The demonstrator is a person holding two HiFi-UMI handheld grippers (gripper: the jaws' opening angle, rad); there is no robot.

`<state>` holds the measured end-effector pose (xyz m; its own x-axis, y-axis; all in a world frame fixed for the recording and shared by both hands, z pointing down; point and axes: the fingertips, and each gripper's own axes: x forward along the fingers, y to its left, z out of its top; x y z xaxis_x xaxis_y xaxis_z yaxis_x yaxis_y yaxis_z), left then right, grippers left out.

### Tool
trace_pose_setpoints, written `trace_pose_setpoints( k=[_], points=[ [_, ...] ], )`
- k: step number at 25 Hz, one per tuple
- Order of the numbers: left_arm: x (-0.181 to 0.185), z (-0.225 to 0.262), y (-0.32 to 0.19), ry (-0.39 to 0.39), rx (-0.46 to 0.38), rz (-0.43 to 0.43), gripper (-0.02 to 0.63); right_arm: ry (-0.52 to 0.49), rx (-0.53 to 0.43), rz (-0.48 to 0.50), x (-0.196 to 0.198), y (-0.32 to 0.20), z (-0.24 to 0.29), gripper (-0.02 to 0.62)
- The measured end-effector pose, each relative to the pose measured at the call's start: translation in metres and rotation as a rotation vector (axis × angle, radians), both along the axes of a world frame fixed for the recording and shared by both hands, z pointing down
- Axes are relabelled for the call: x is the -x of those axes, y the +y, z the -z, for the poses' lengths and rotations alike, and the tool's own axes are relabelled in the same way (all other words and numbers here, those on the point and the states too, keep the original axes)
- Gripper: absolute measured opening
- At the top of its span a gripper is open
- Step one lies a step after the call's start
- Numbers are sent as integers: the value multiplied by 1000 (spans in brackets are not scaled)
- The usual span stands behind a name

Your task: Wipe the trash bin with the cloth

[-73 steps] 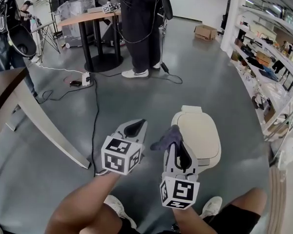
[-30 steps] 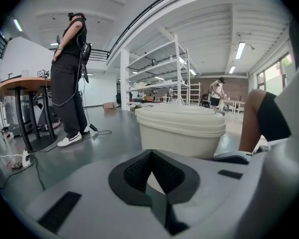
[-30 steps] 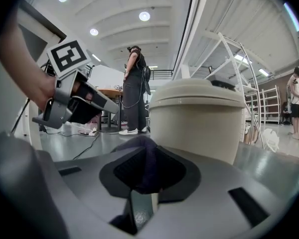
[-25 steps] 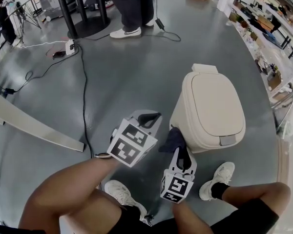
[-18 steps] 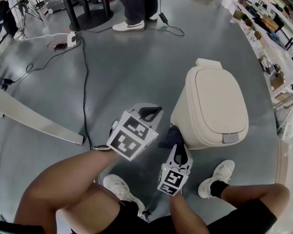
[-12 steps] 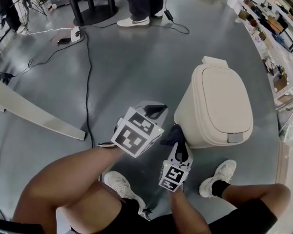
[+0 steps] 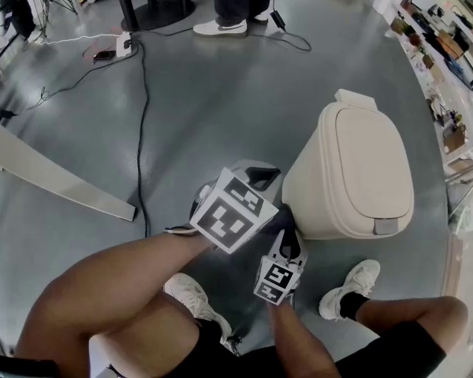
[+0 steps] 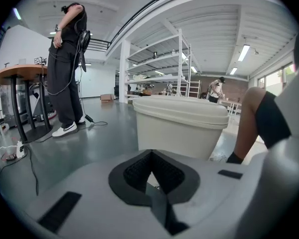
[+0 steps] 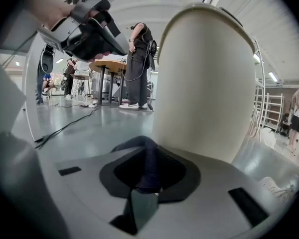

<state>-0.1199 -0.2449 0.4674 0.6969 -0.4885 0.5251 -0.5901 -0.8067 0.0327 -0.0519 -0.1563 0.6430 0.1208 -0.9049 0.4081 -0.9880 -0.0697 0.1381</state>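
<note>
Against the lower left side of the cream trash bin (image 7: 319, 183), as the head view shows it, the right gripper (image 7: 281, 228) points its jaws at the bin's wall. The jaws are clamped on a dark cloth (image 7: 278, 218), which bunches out past their tips. In the right gripper view, the cloth (image 9: 145, 166) stands pinched between the black pads of the right gripper (image 9: 146, 177), with the bin's wall (image 9: 204, 88) rising just behind it. Whether cloth and wall touch cannot be told.

Just left of the bin, the left gripper (image 7: 258, 177) hovers above the right one, near the bin's side and apart from it. In the left gripper view, the jaws of the left gripper (image 8: 150, 171) are pressed together with nothing between them. The bin (image 8: 179, 126) stands beyond them with its lid (image 8: 182, 106) down.

The bin stands upright on the grey floor (image 7: 213, 101). A black cable (image 7: 142, 132) runs across the floor well to the bin's left. A white sneaker (image 7: 352, 287) rests on the floor just in front of the bin, and shelves (image 7: 449, 46) stand to its right.
</note>
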Motion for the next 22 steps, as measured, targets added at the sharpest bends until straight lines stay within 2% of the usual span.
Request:
trace_pose_setpoints(
  k=[5,11,16,22],
  points=[
    [-3,-2,-5,-12,-13,-14,-3,1,-31,12,2,-4,16,67],
    [3,-5,-9,-15,-5,2,-3,-45,-207,26,13,-12,86,67],
    [8,4,-7,-21,-41,-8,-3,-72,-366,31,25,-16,150,67],
    [11,7,-1,-32,-70,-24,-3,-59,-432,-28,20,-17,186,67]
  ],
)
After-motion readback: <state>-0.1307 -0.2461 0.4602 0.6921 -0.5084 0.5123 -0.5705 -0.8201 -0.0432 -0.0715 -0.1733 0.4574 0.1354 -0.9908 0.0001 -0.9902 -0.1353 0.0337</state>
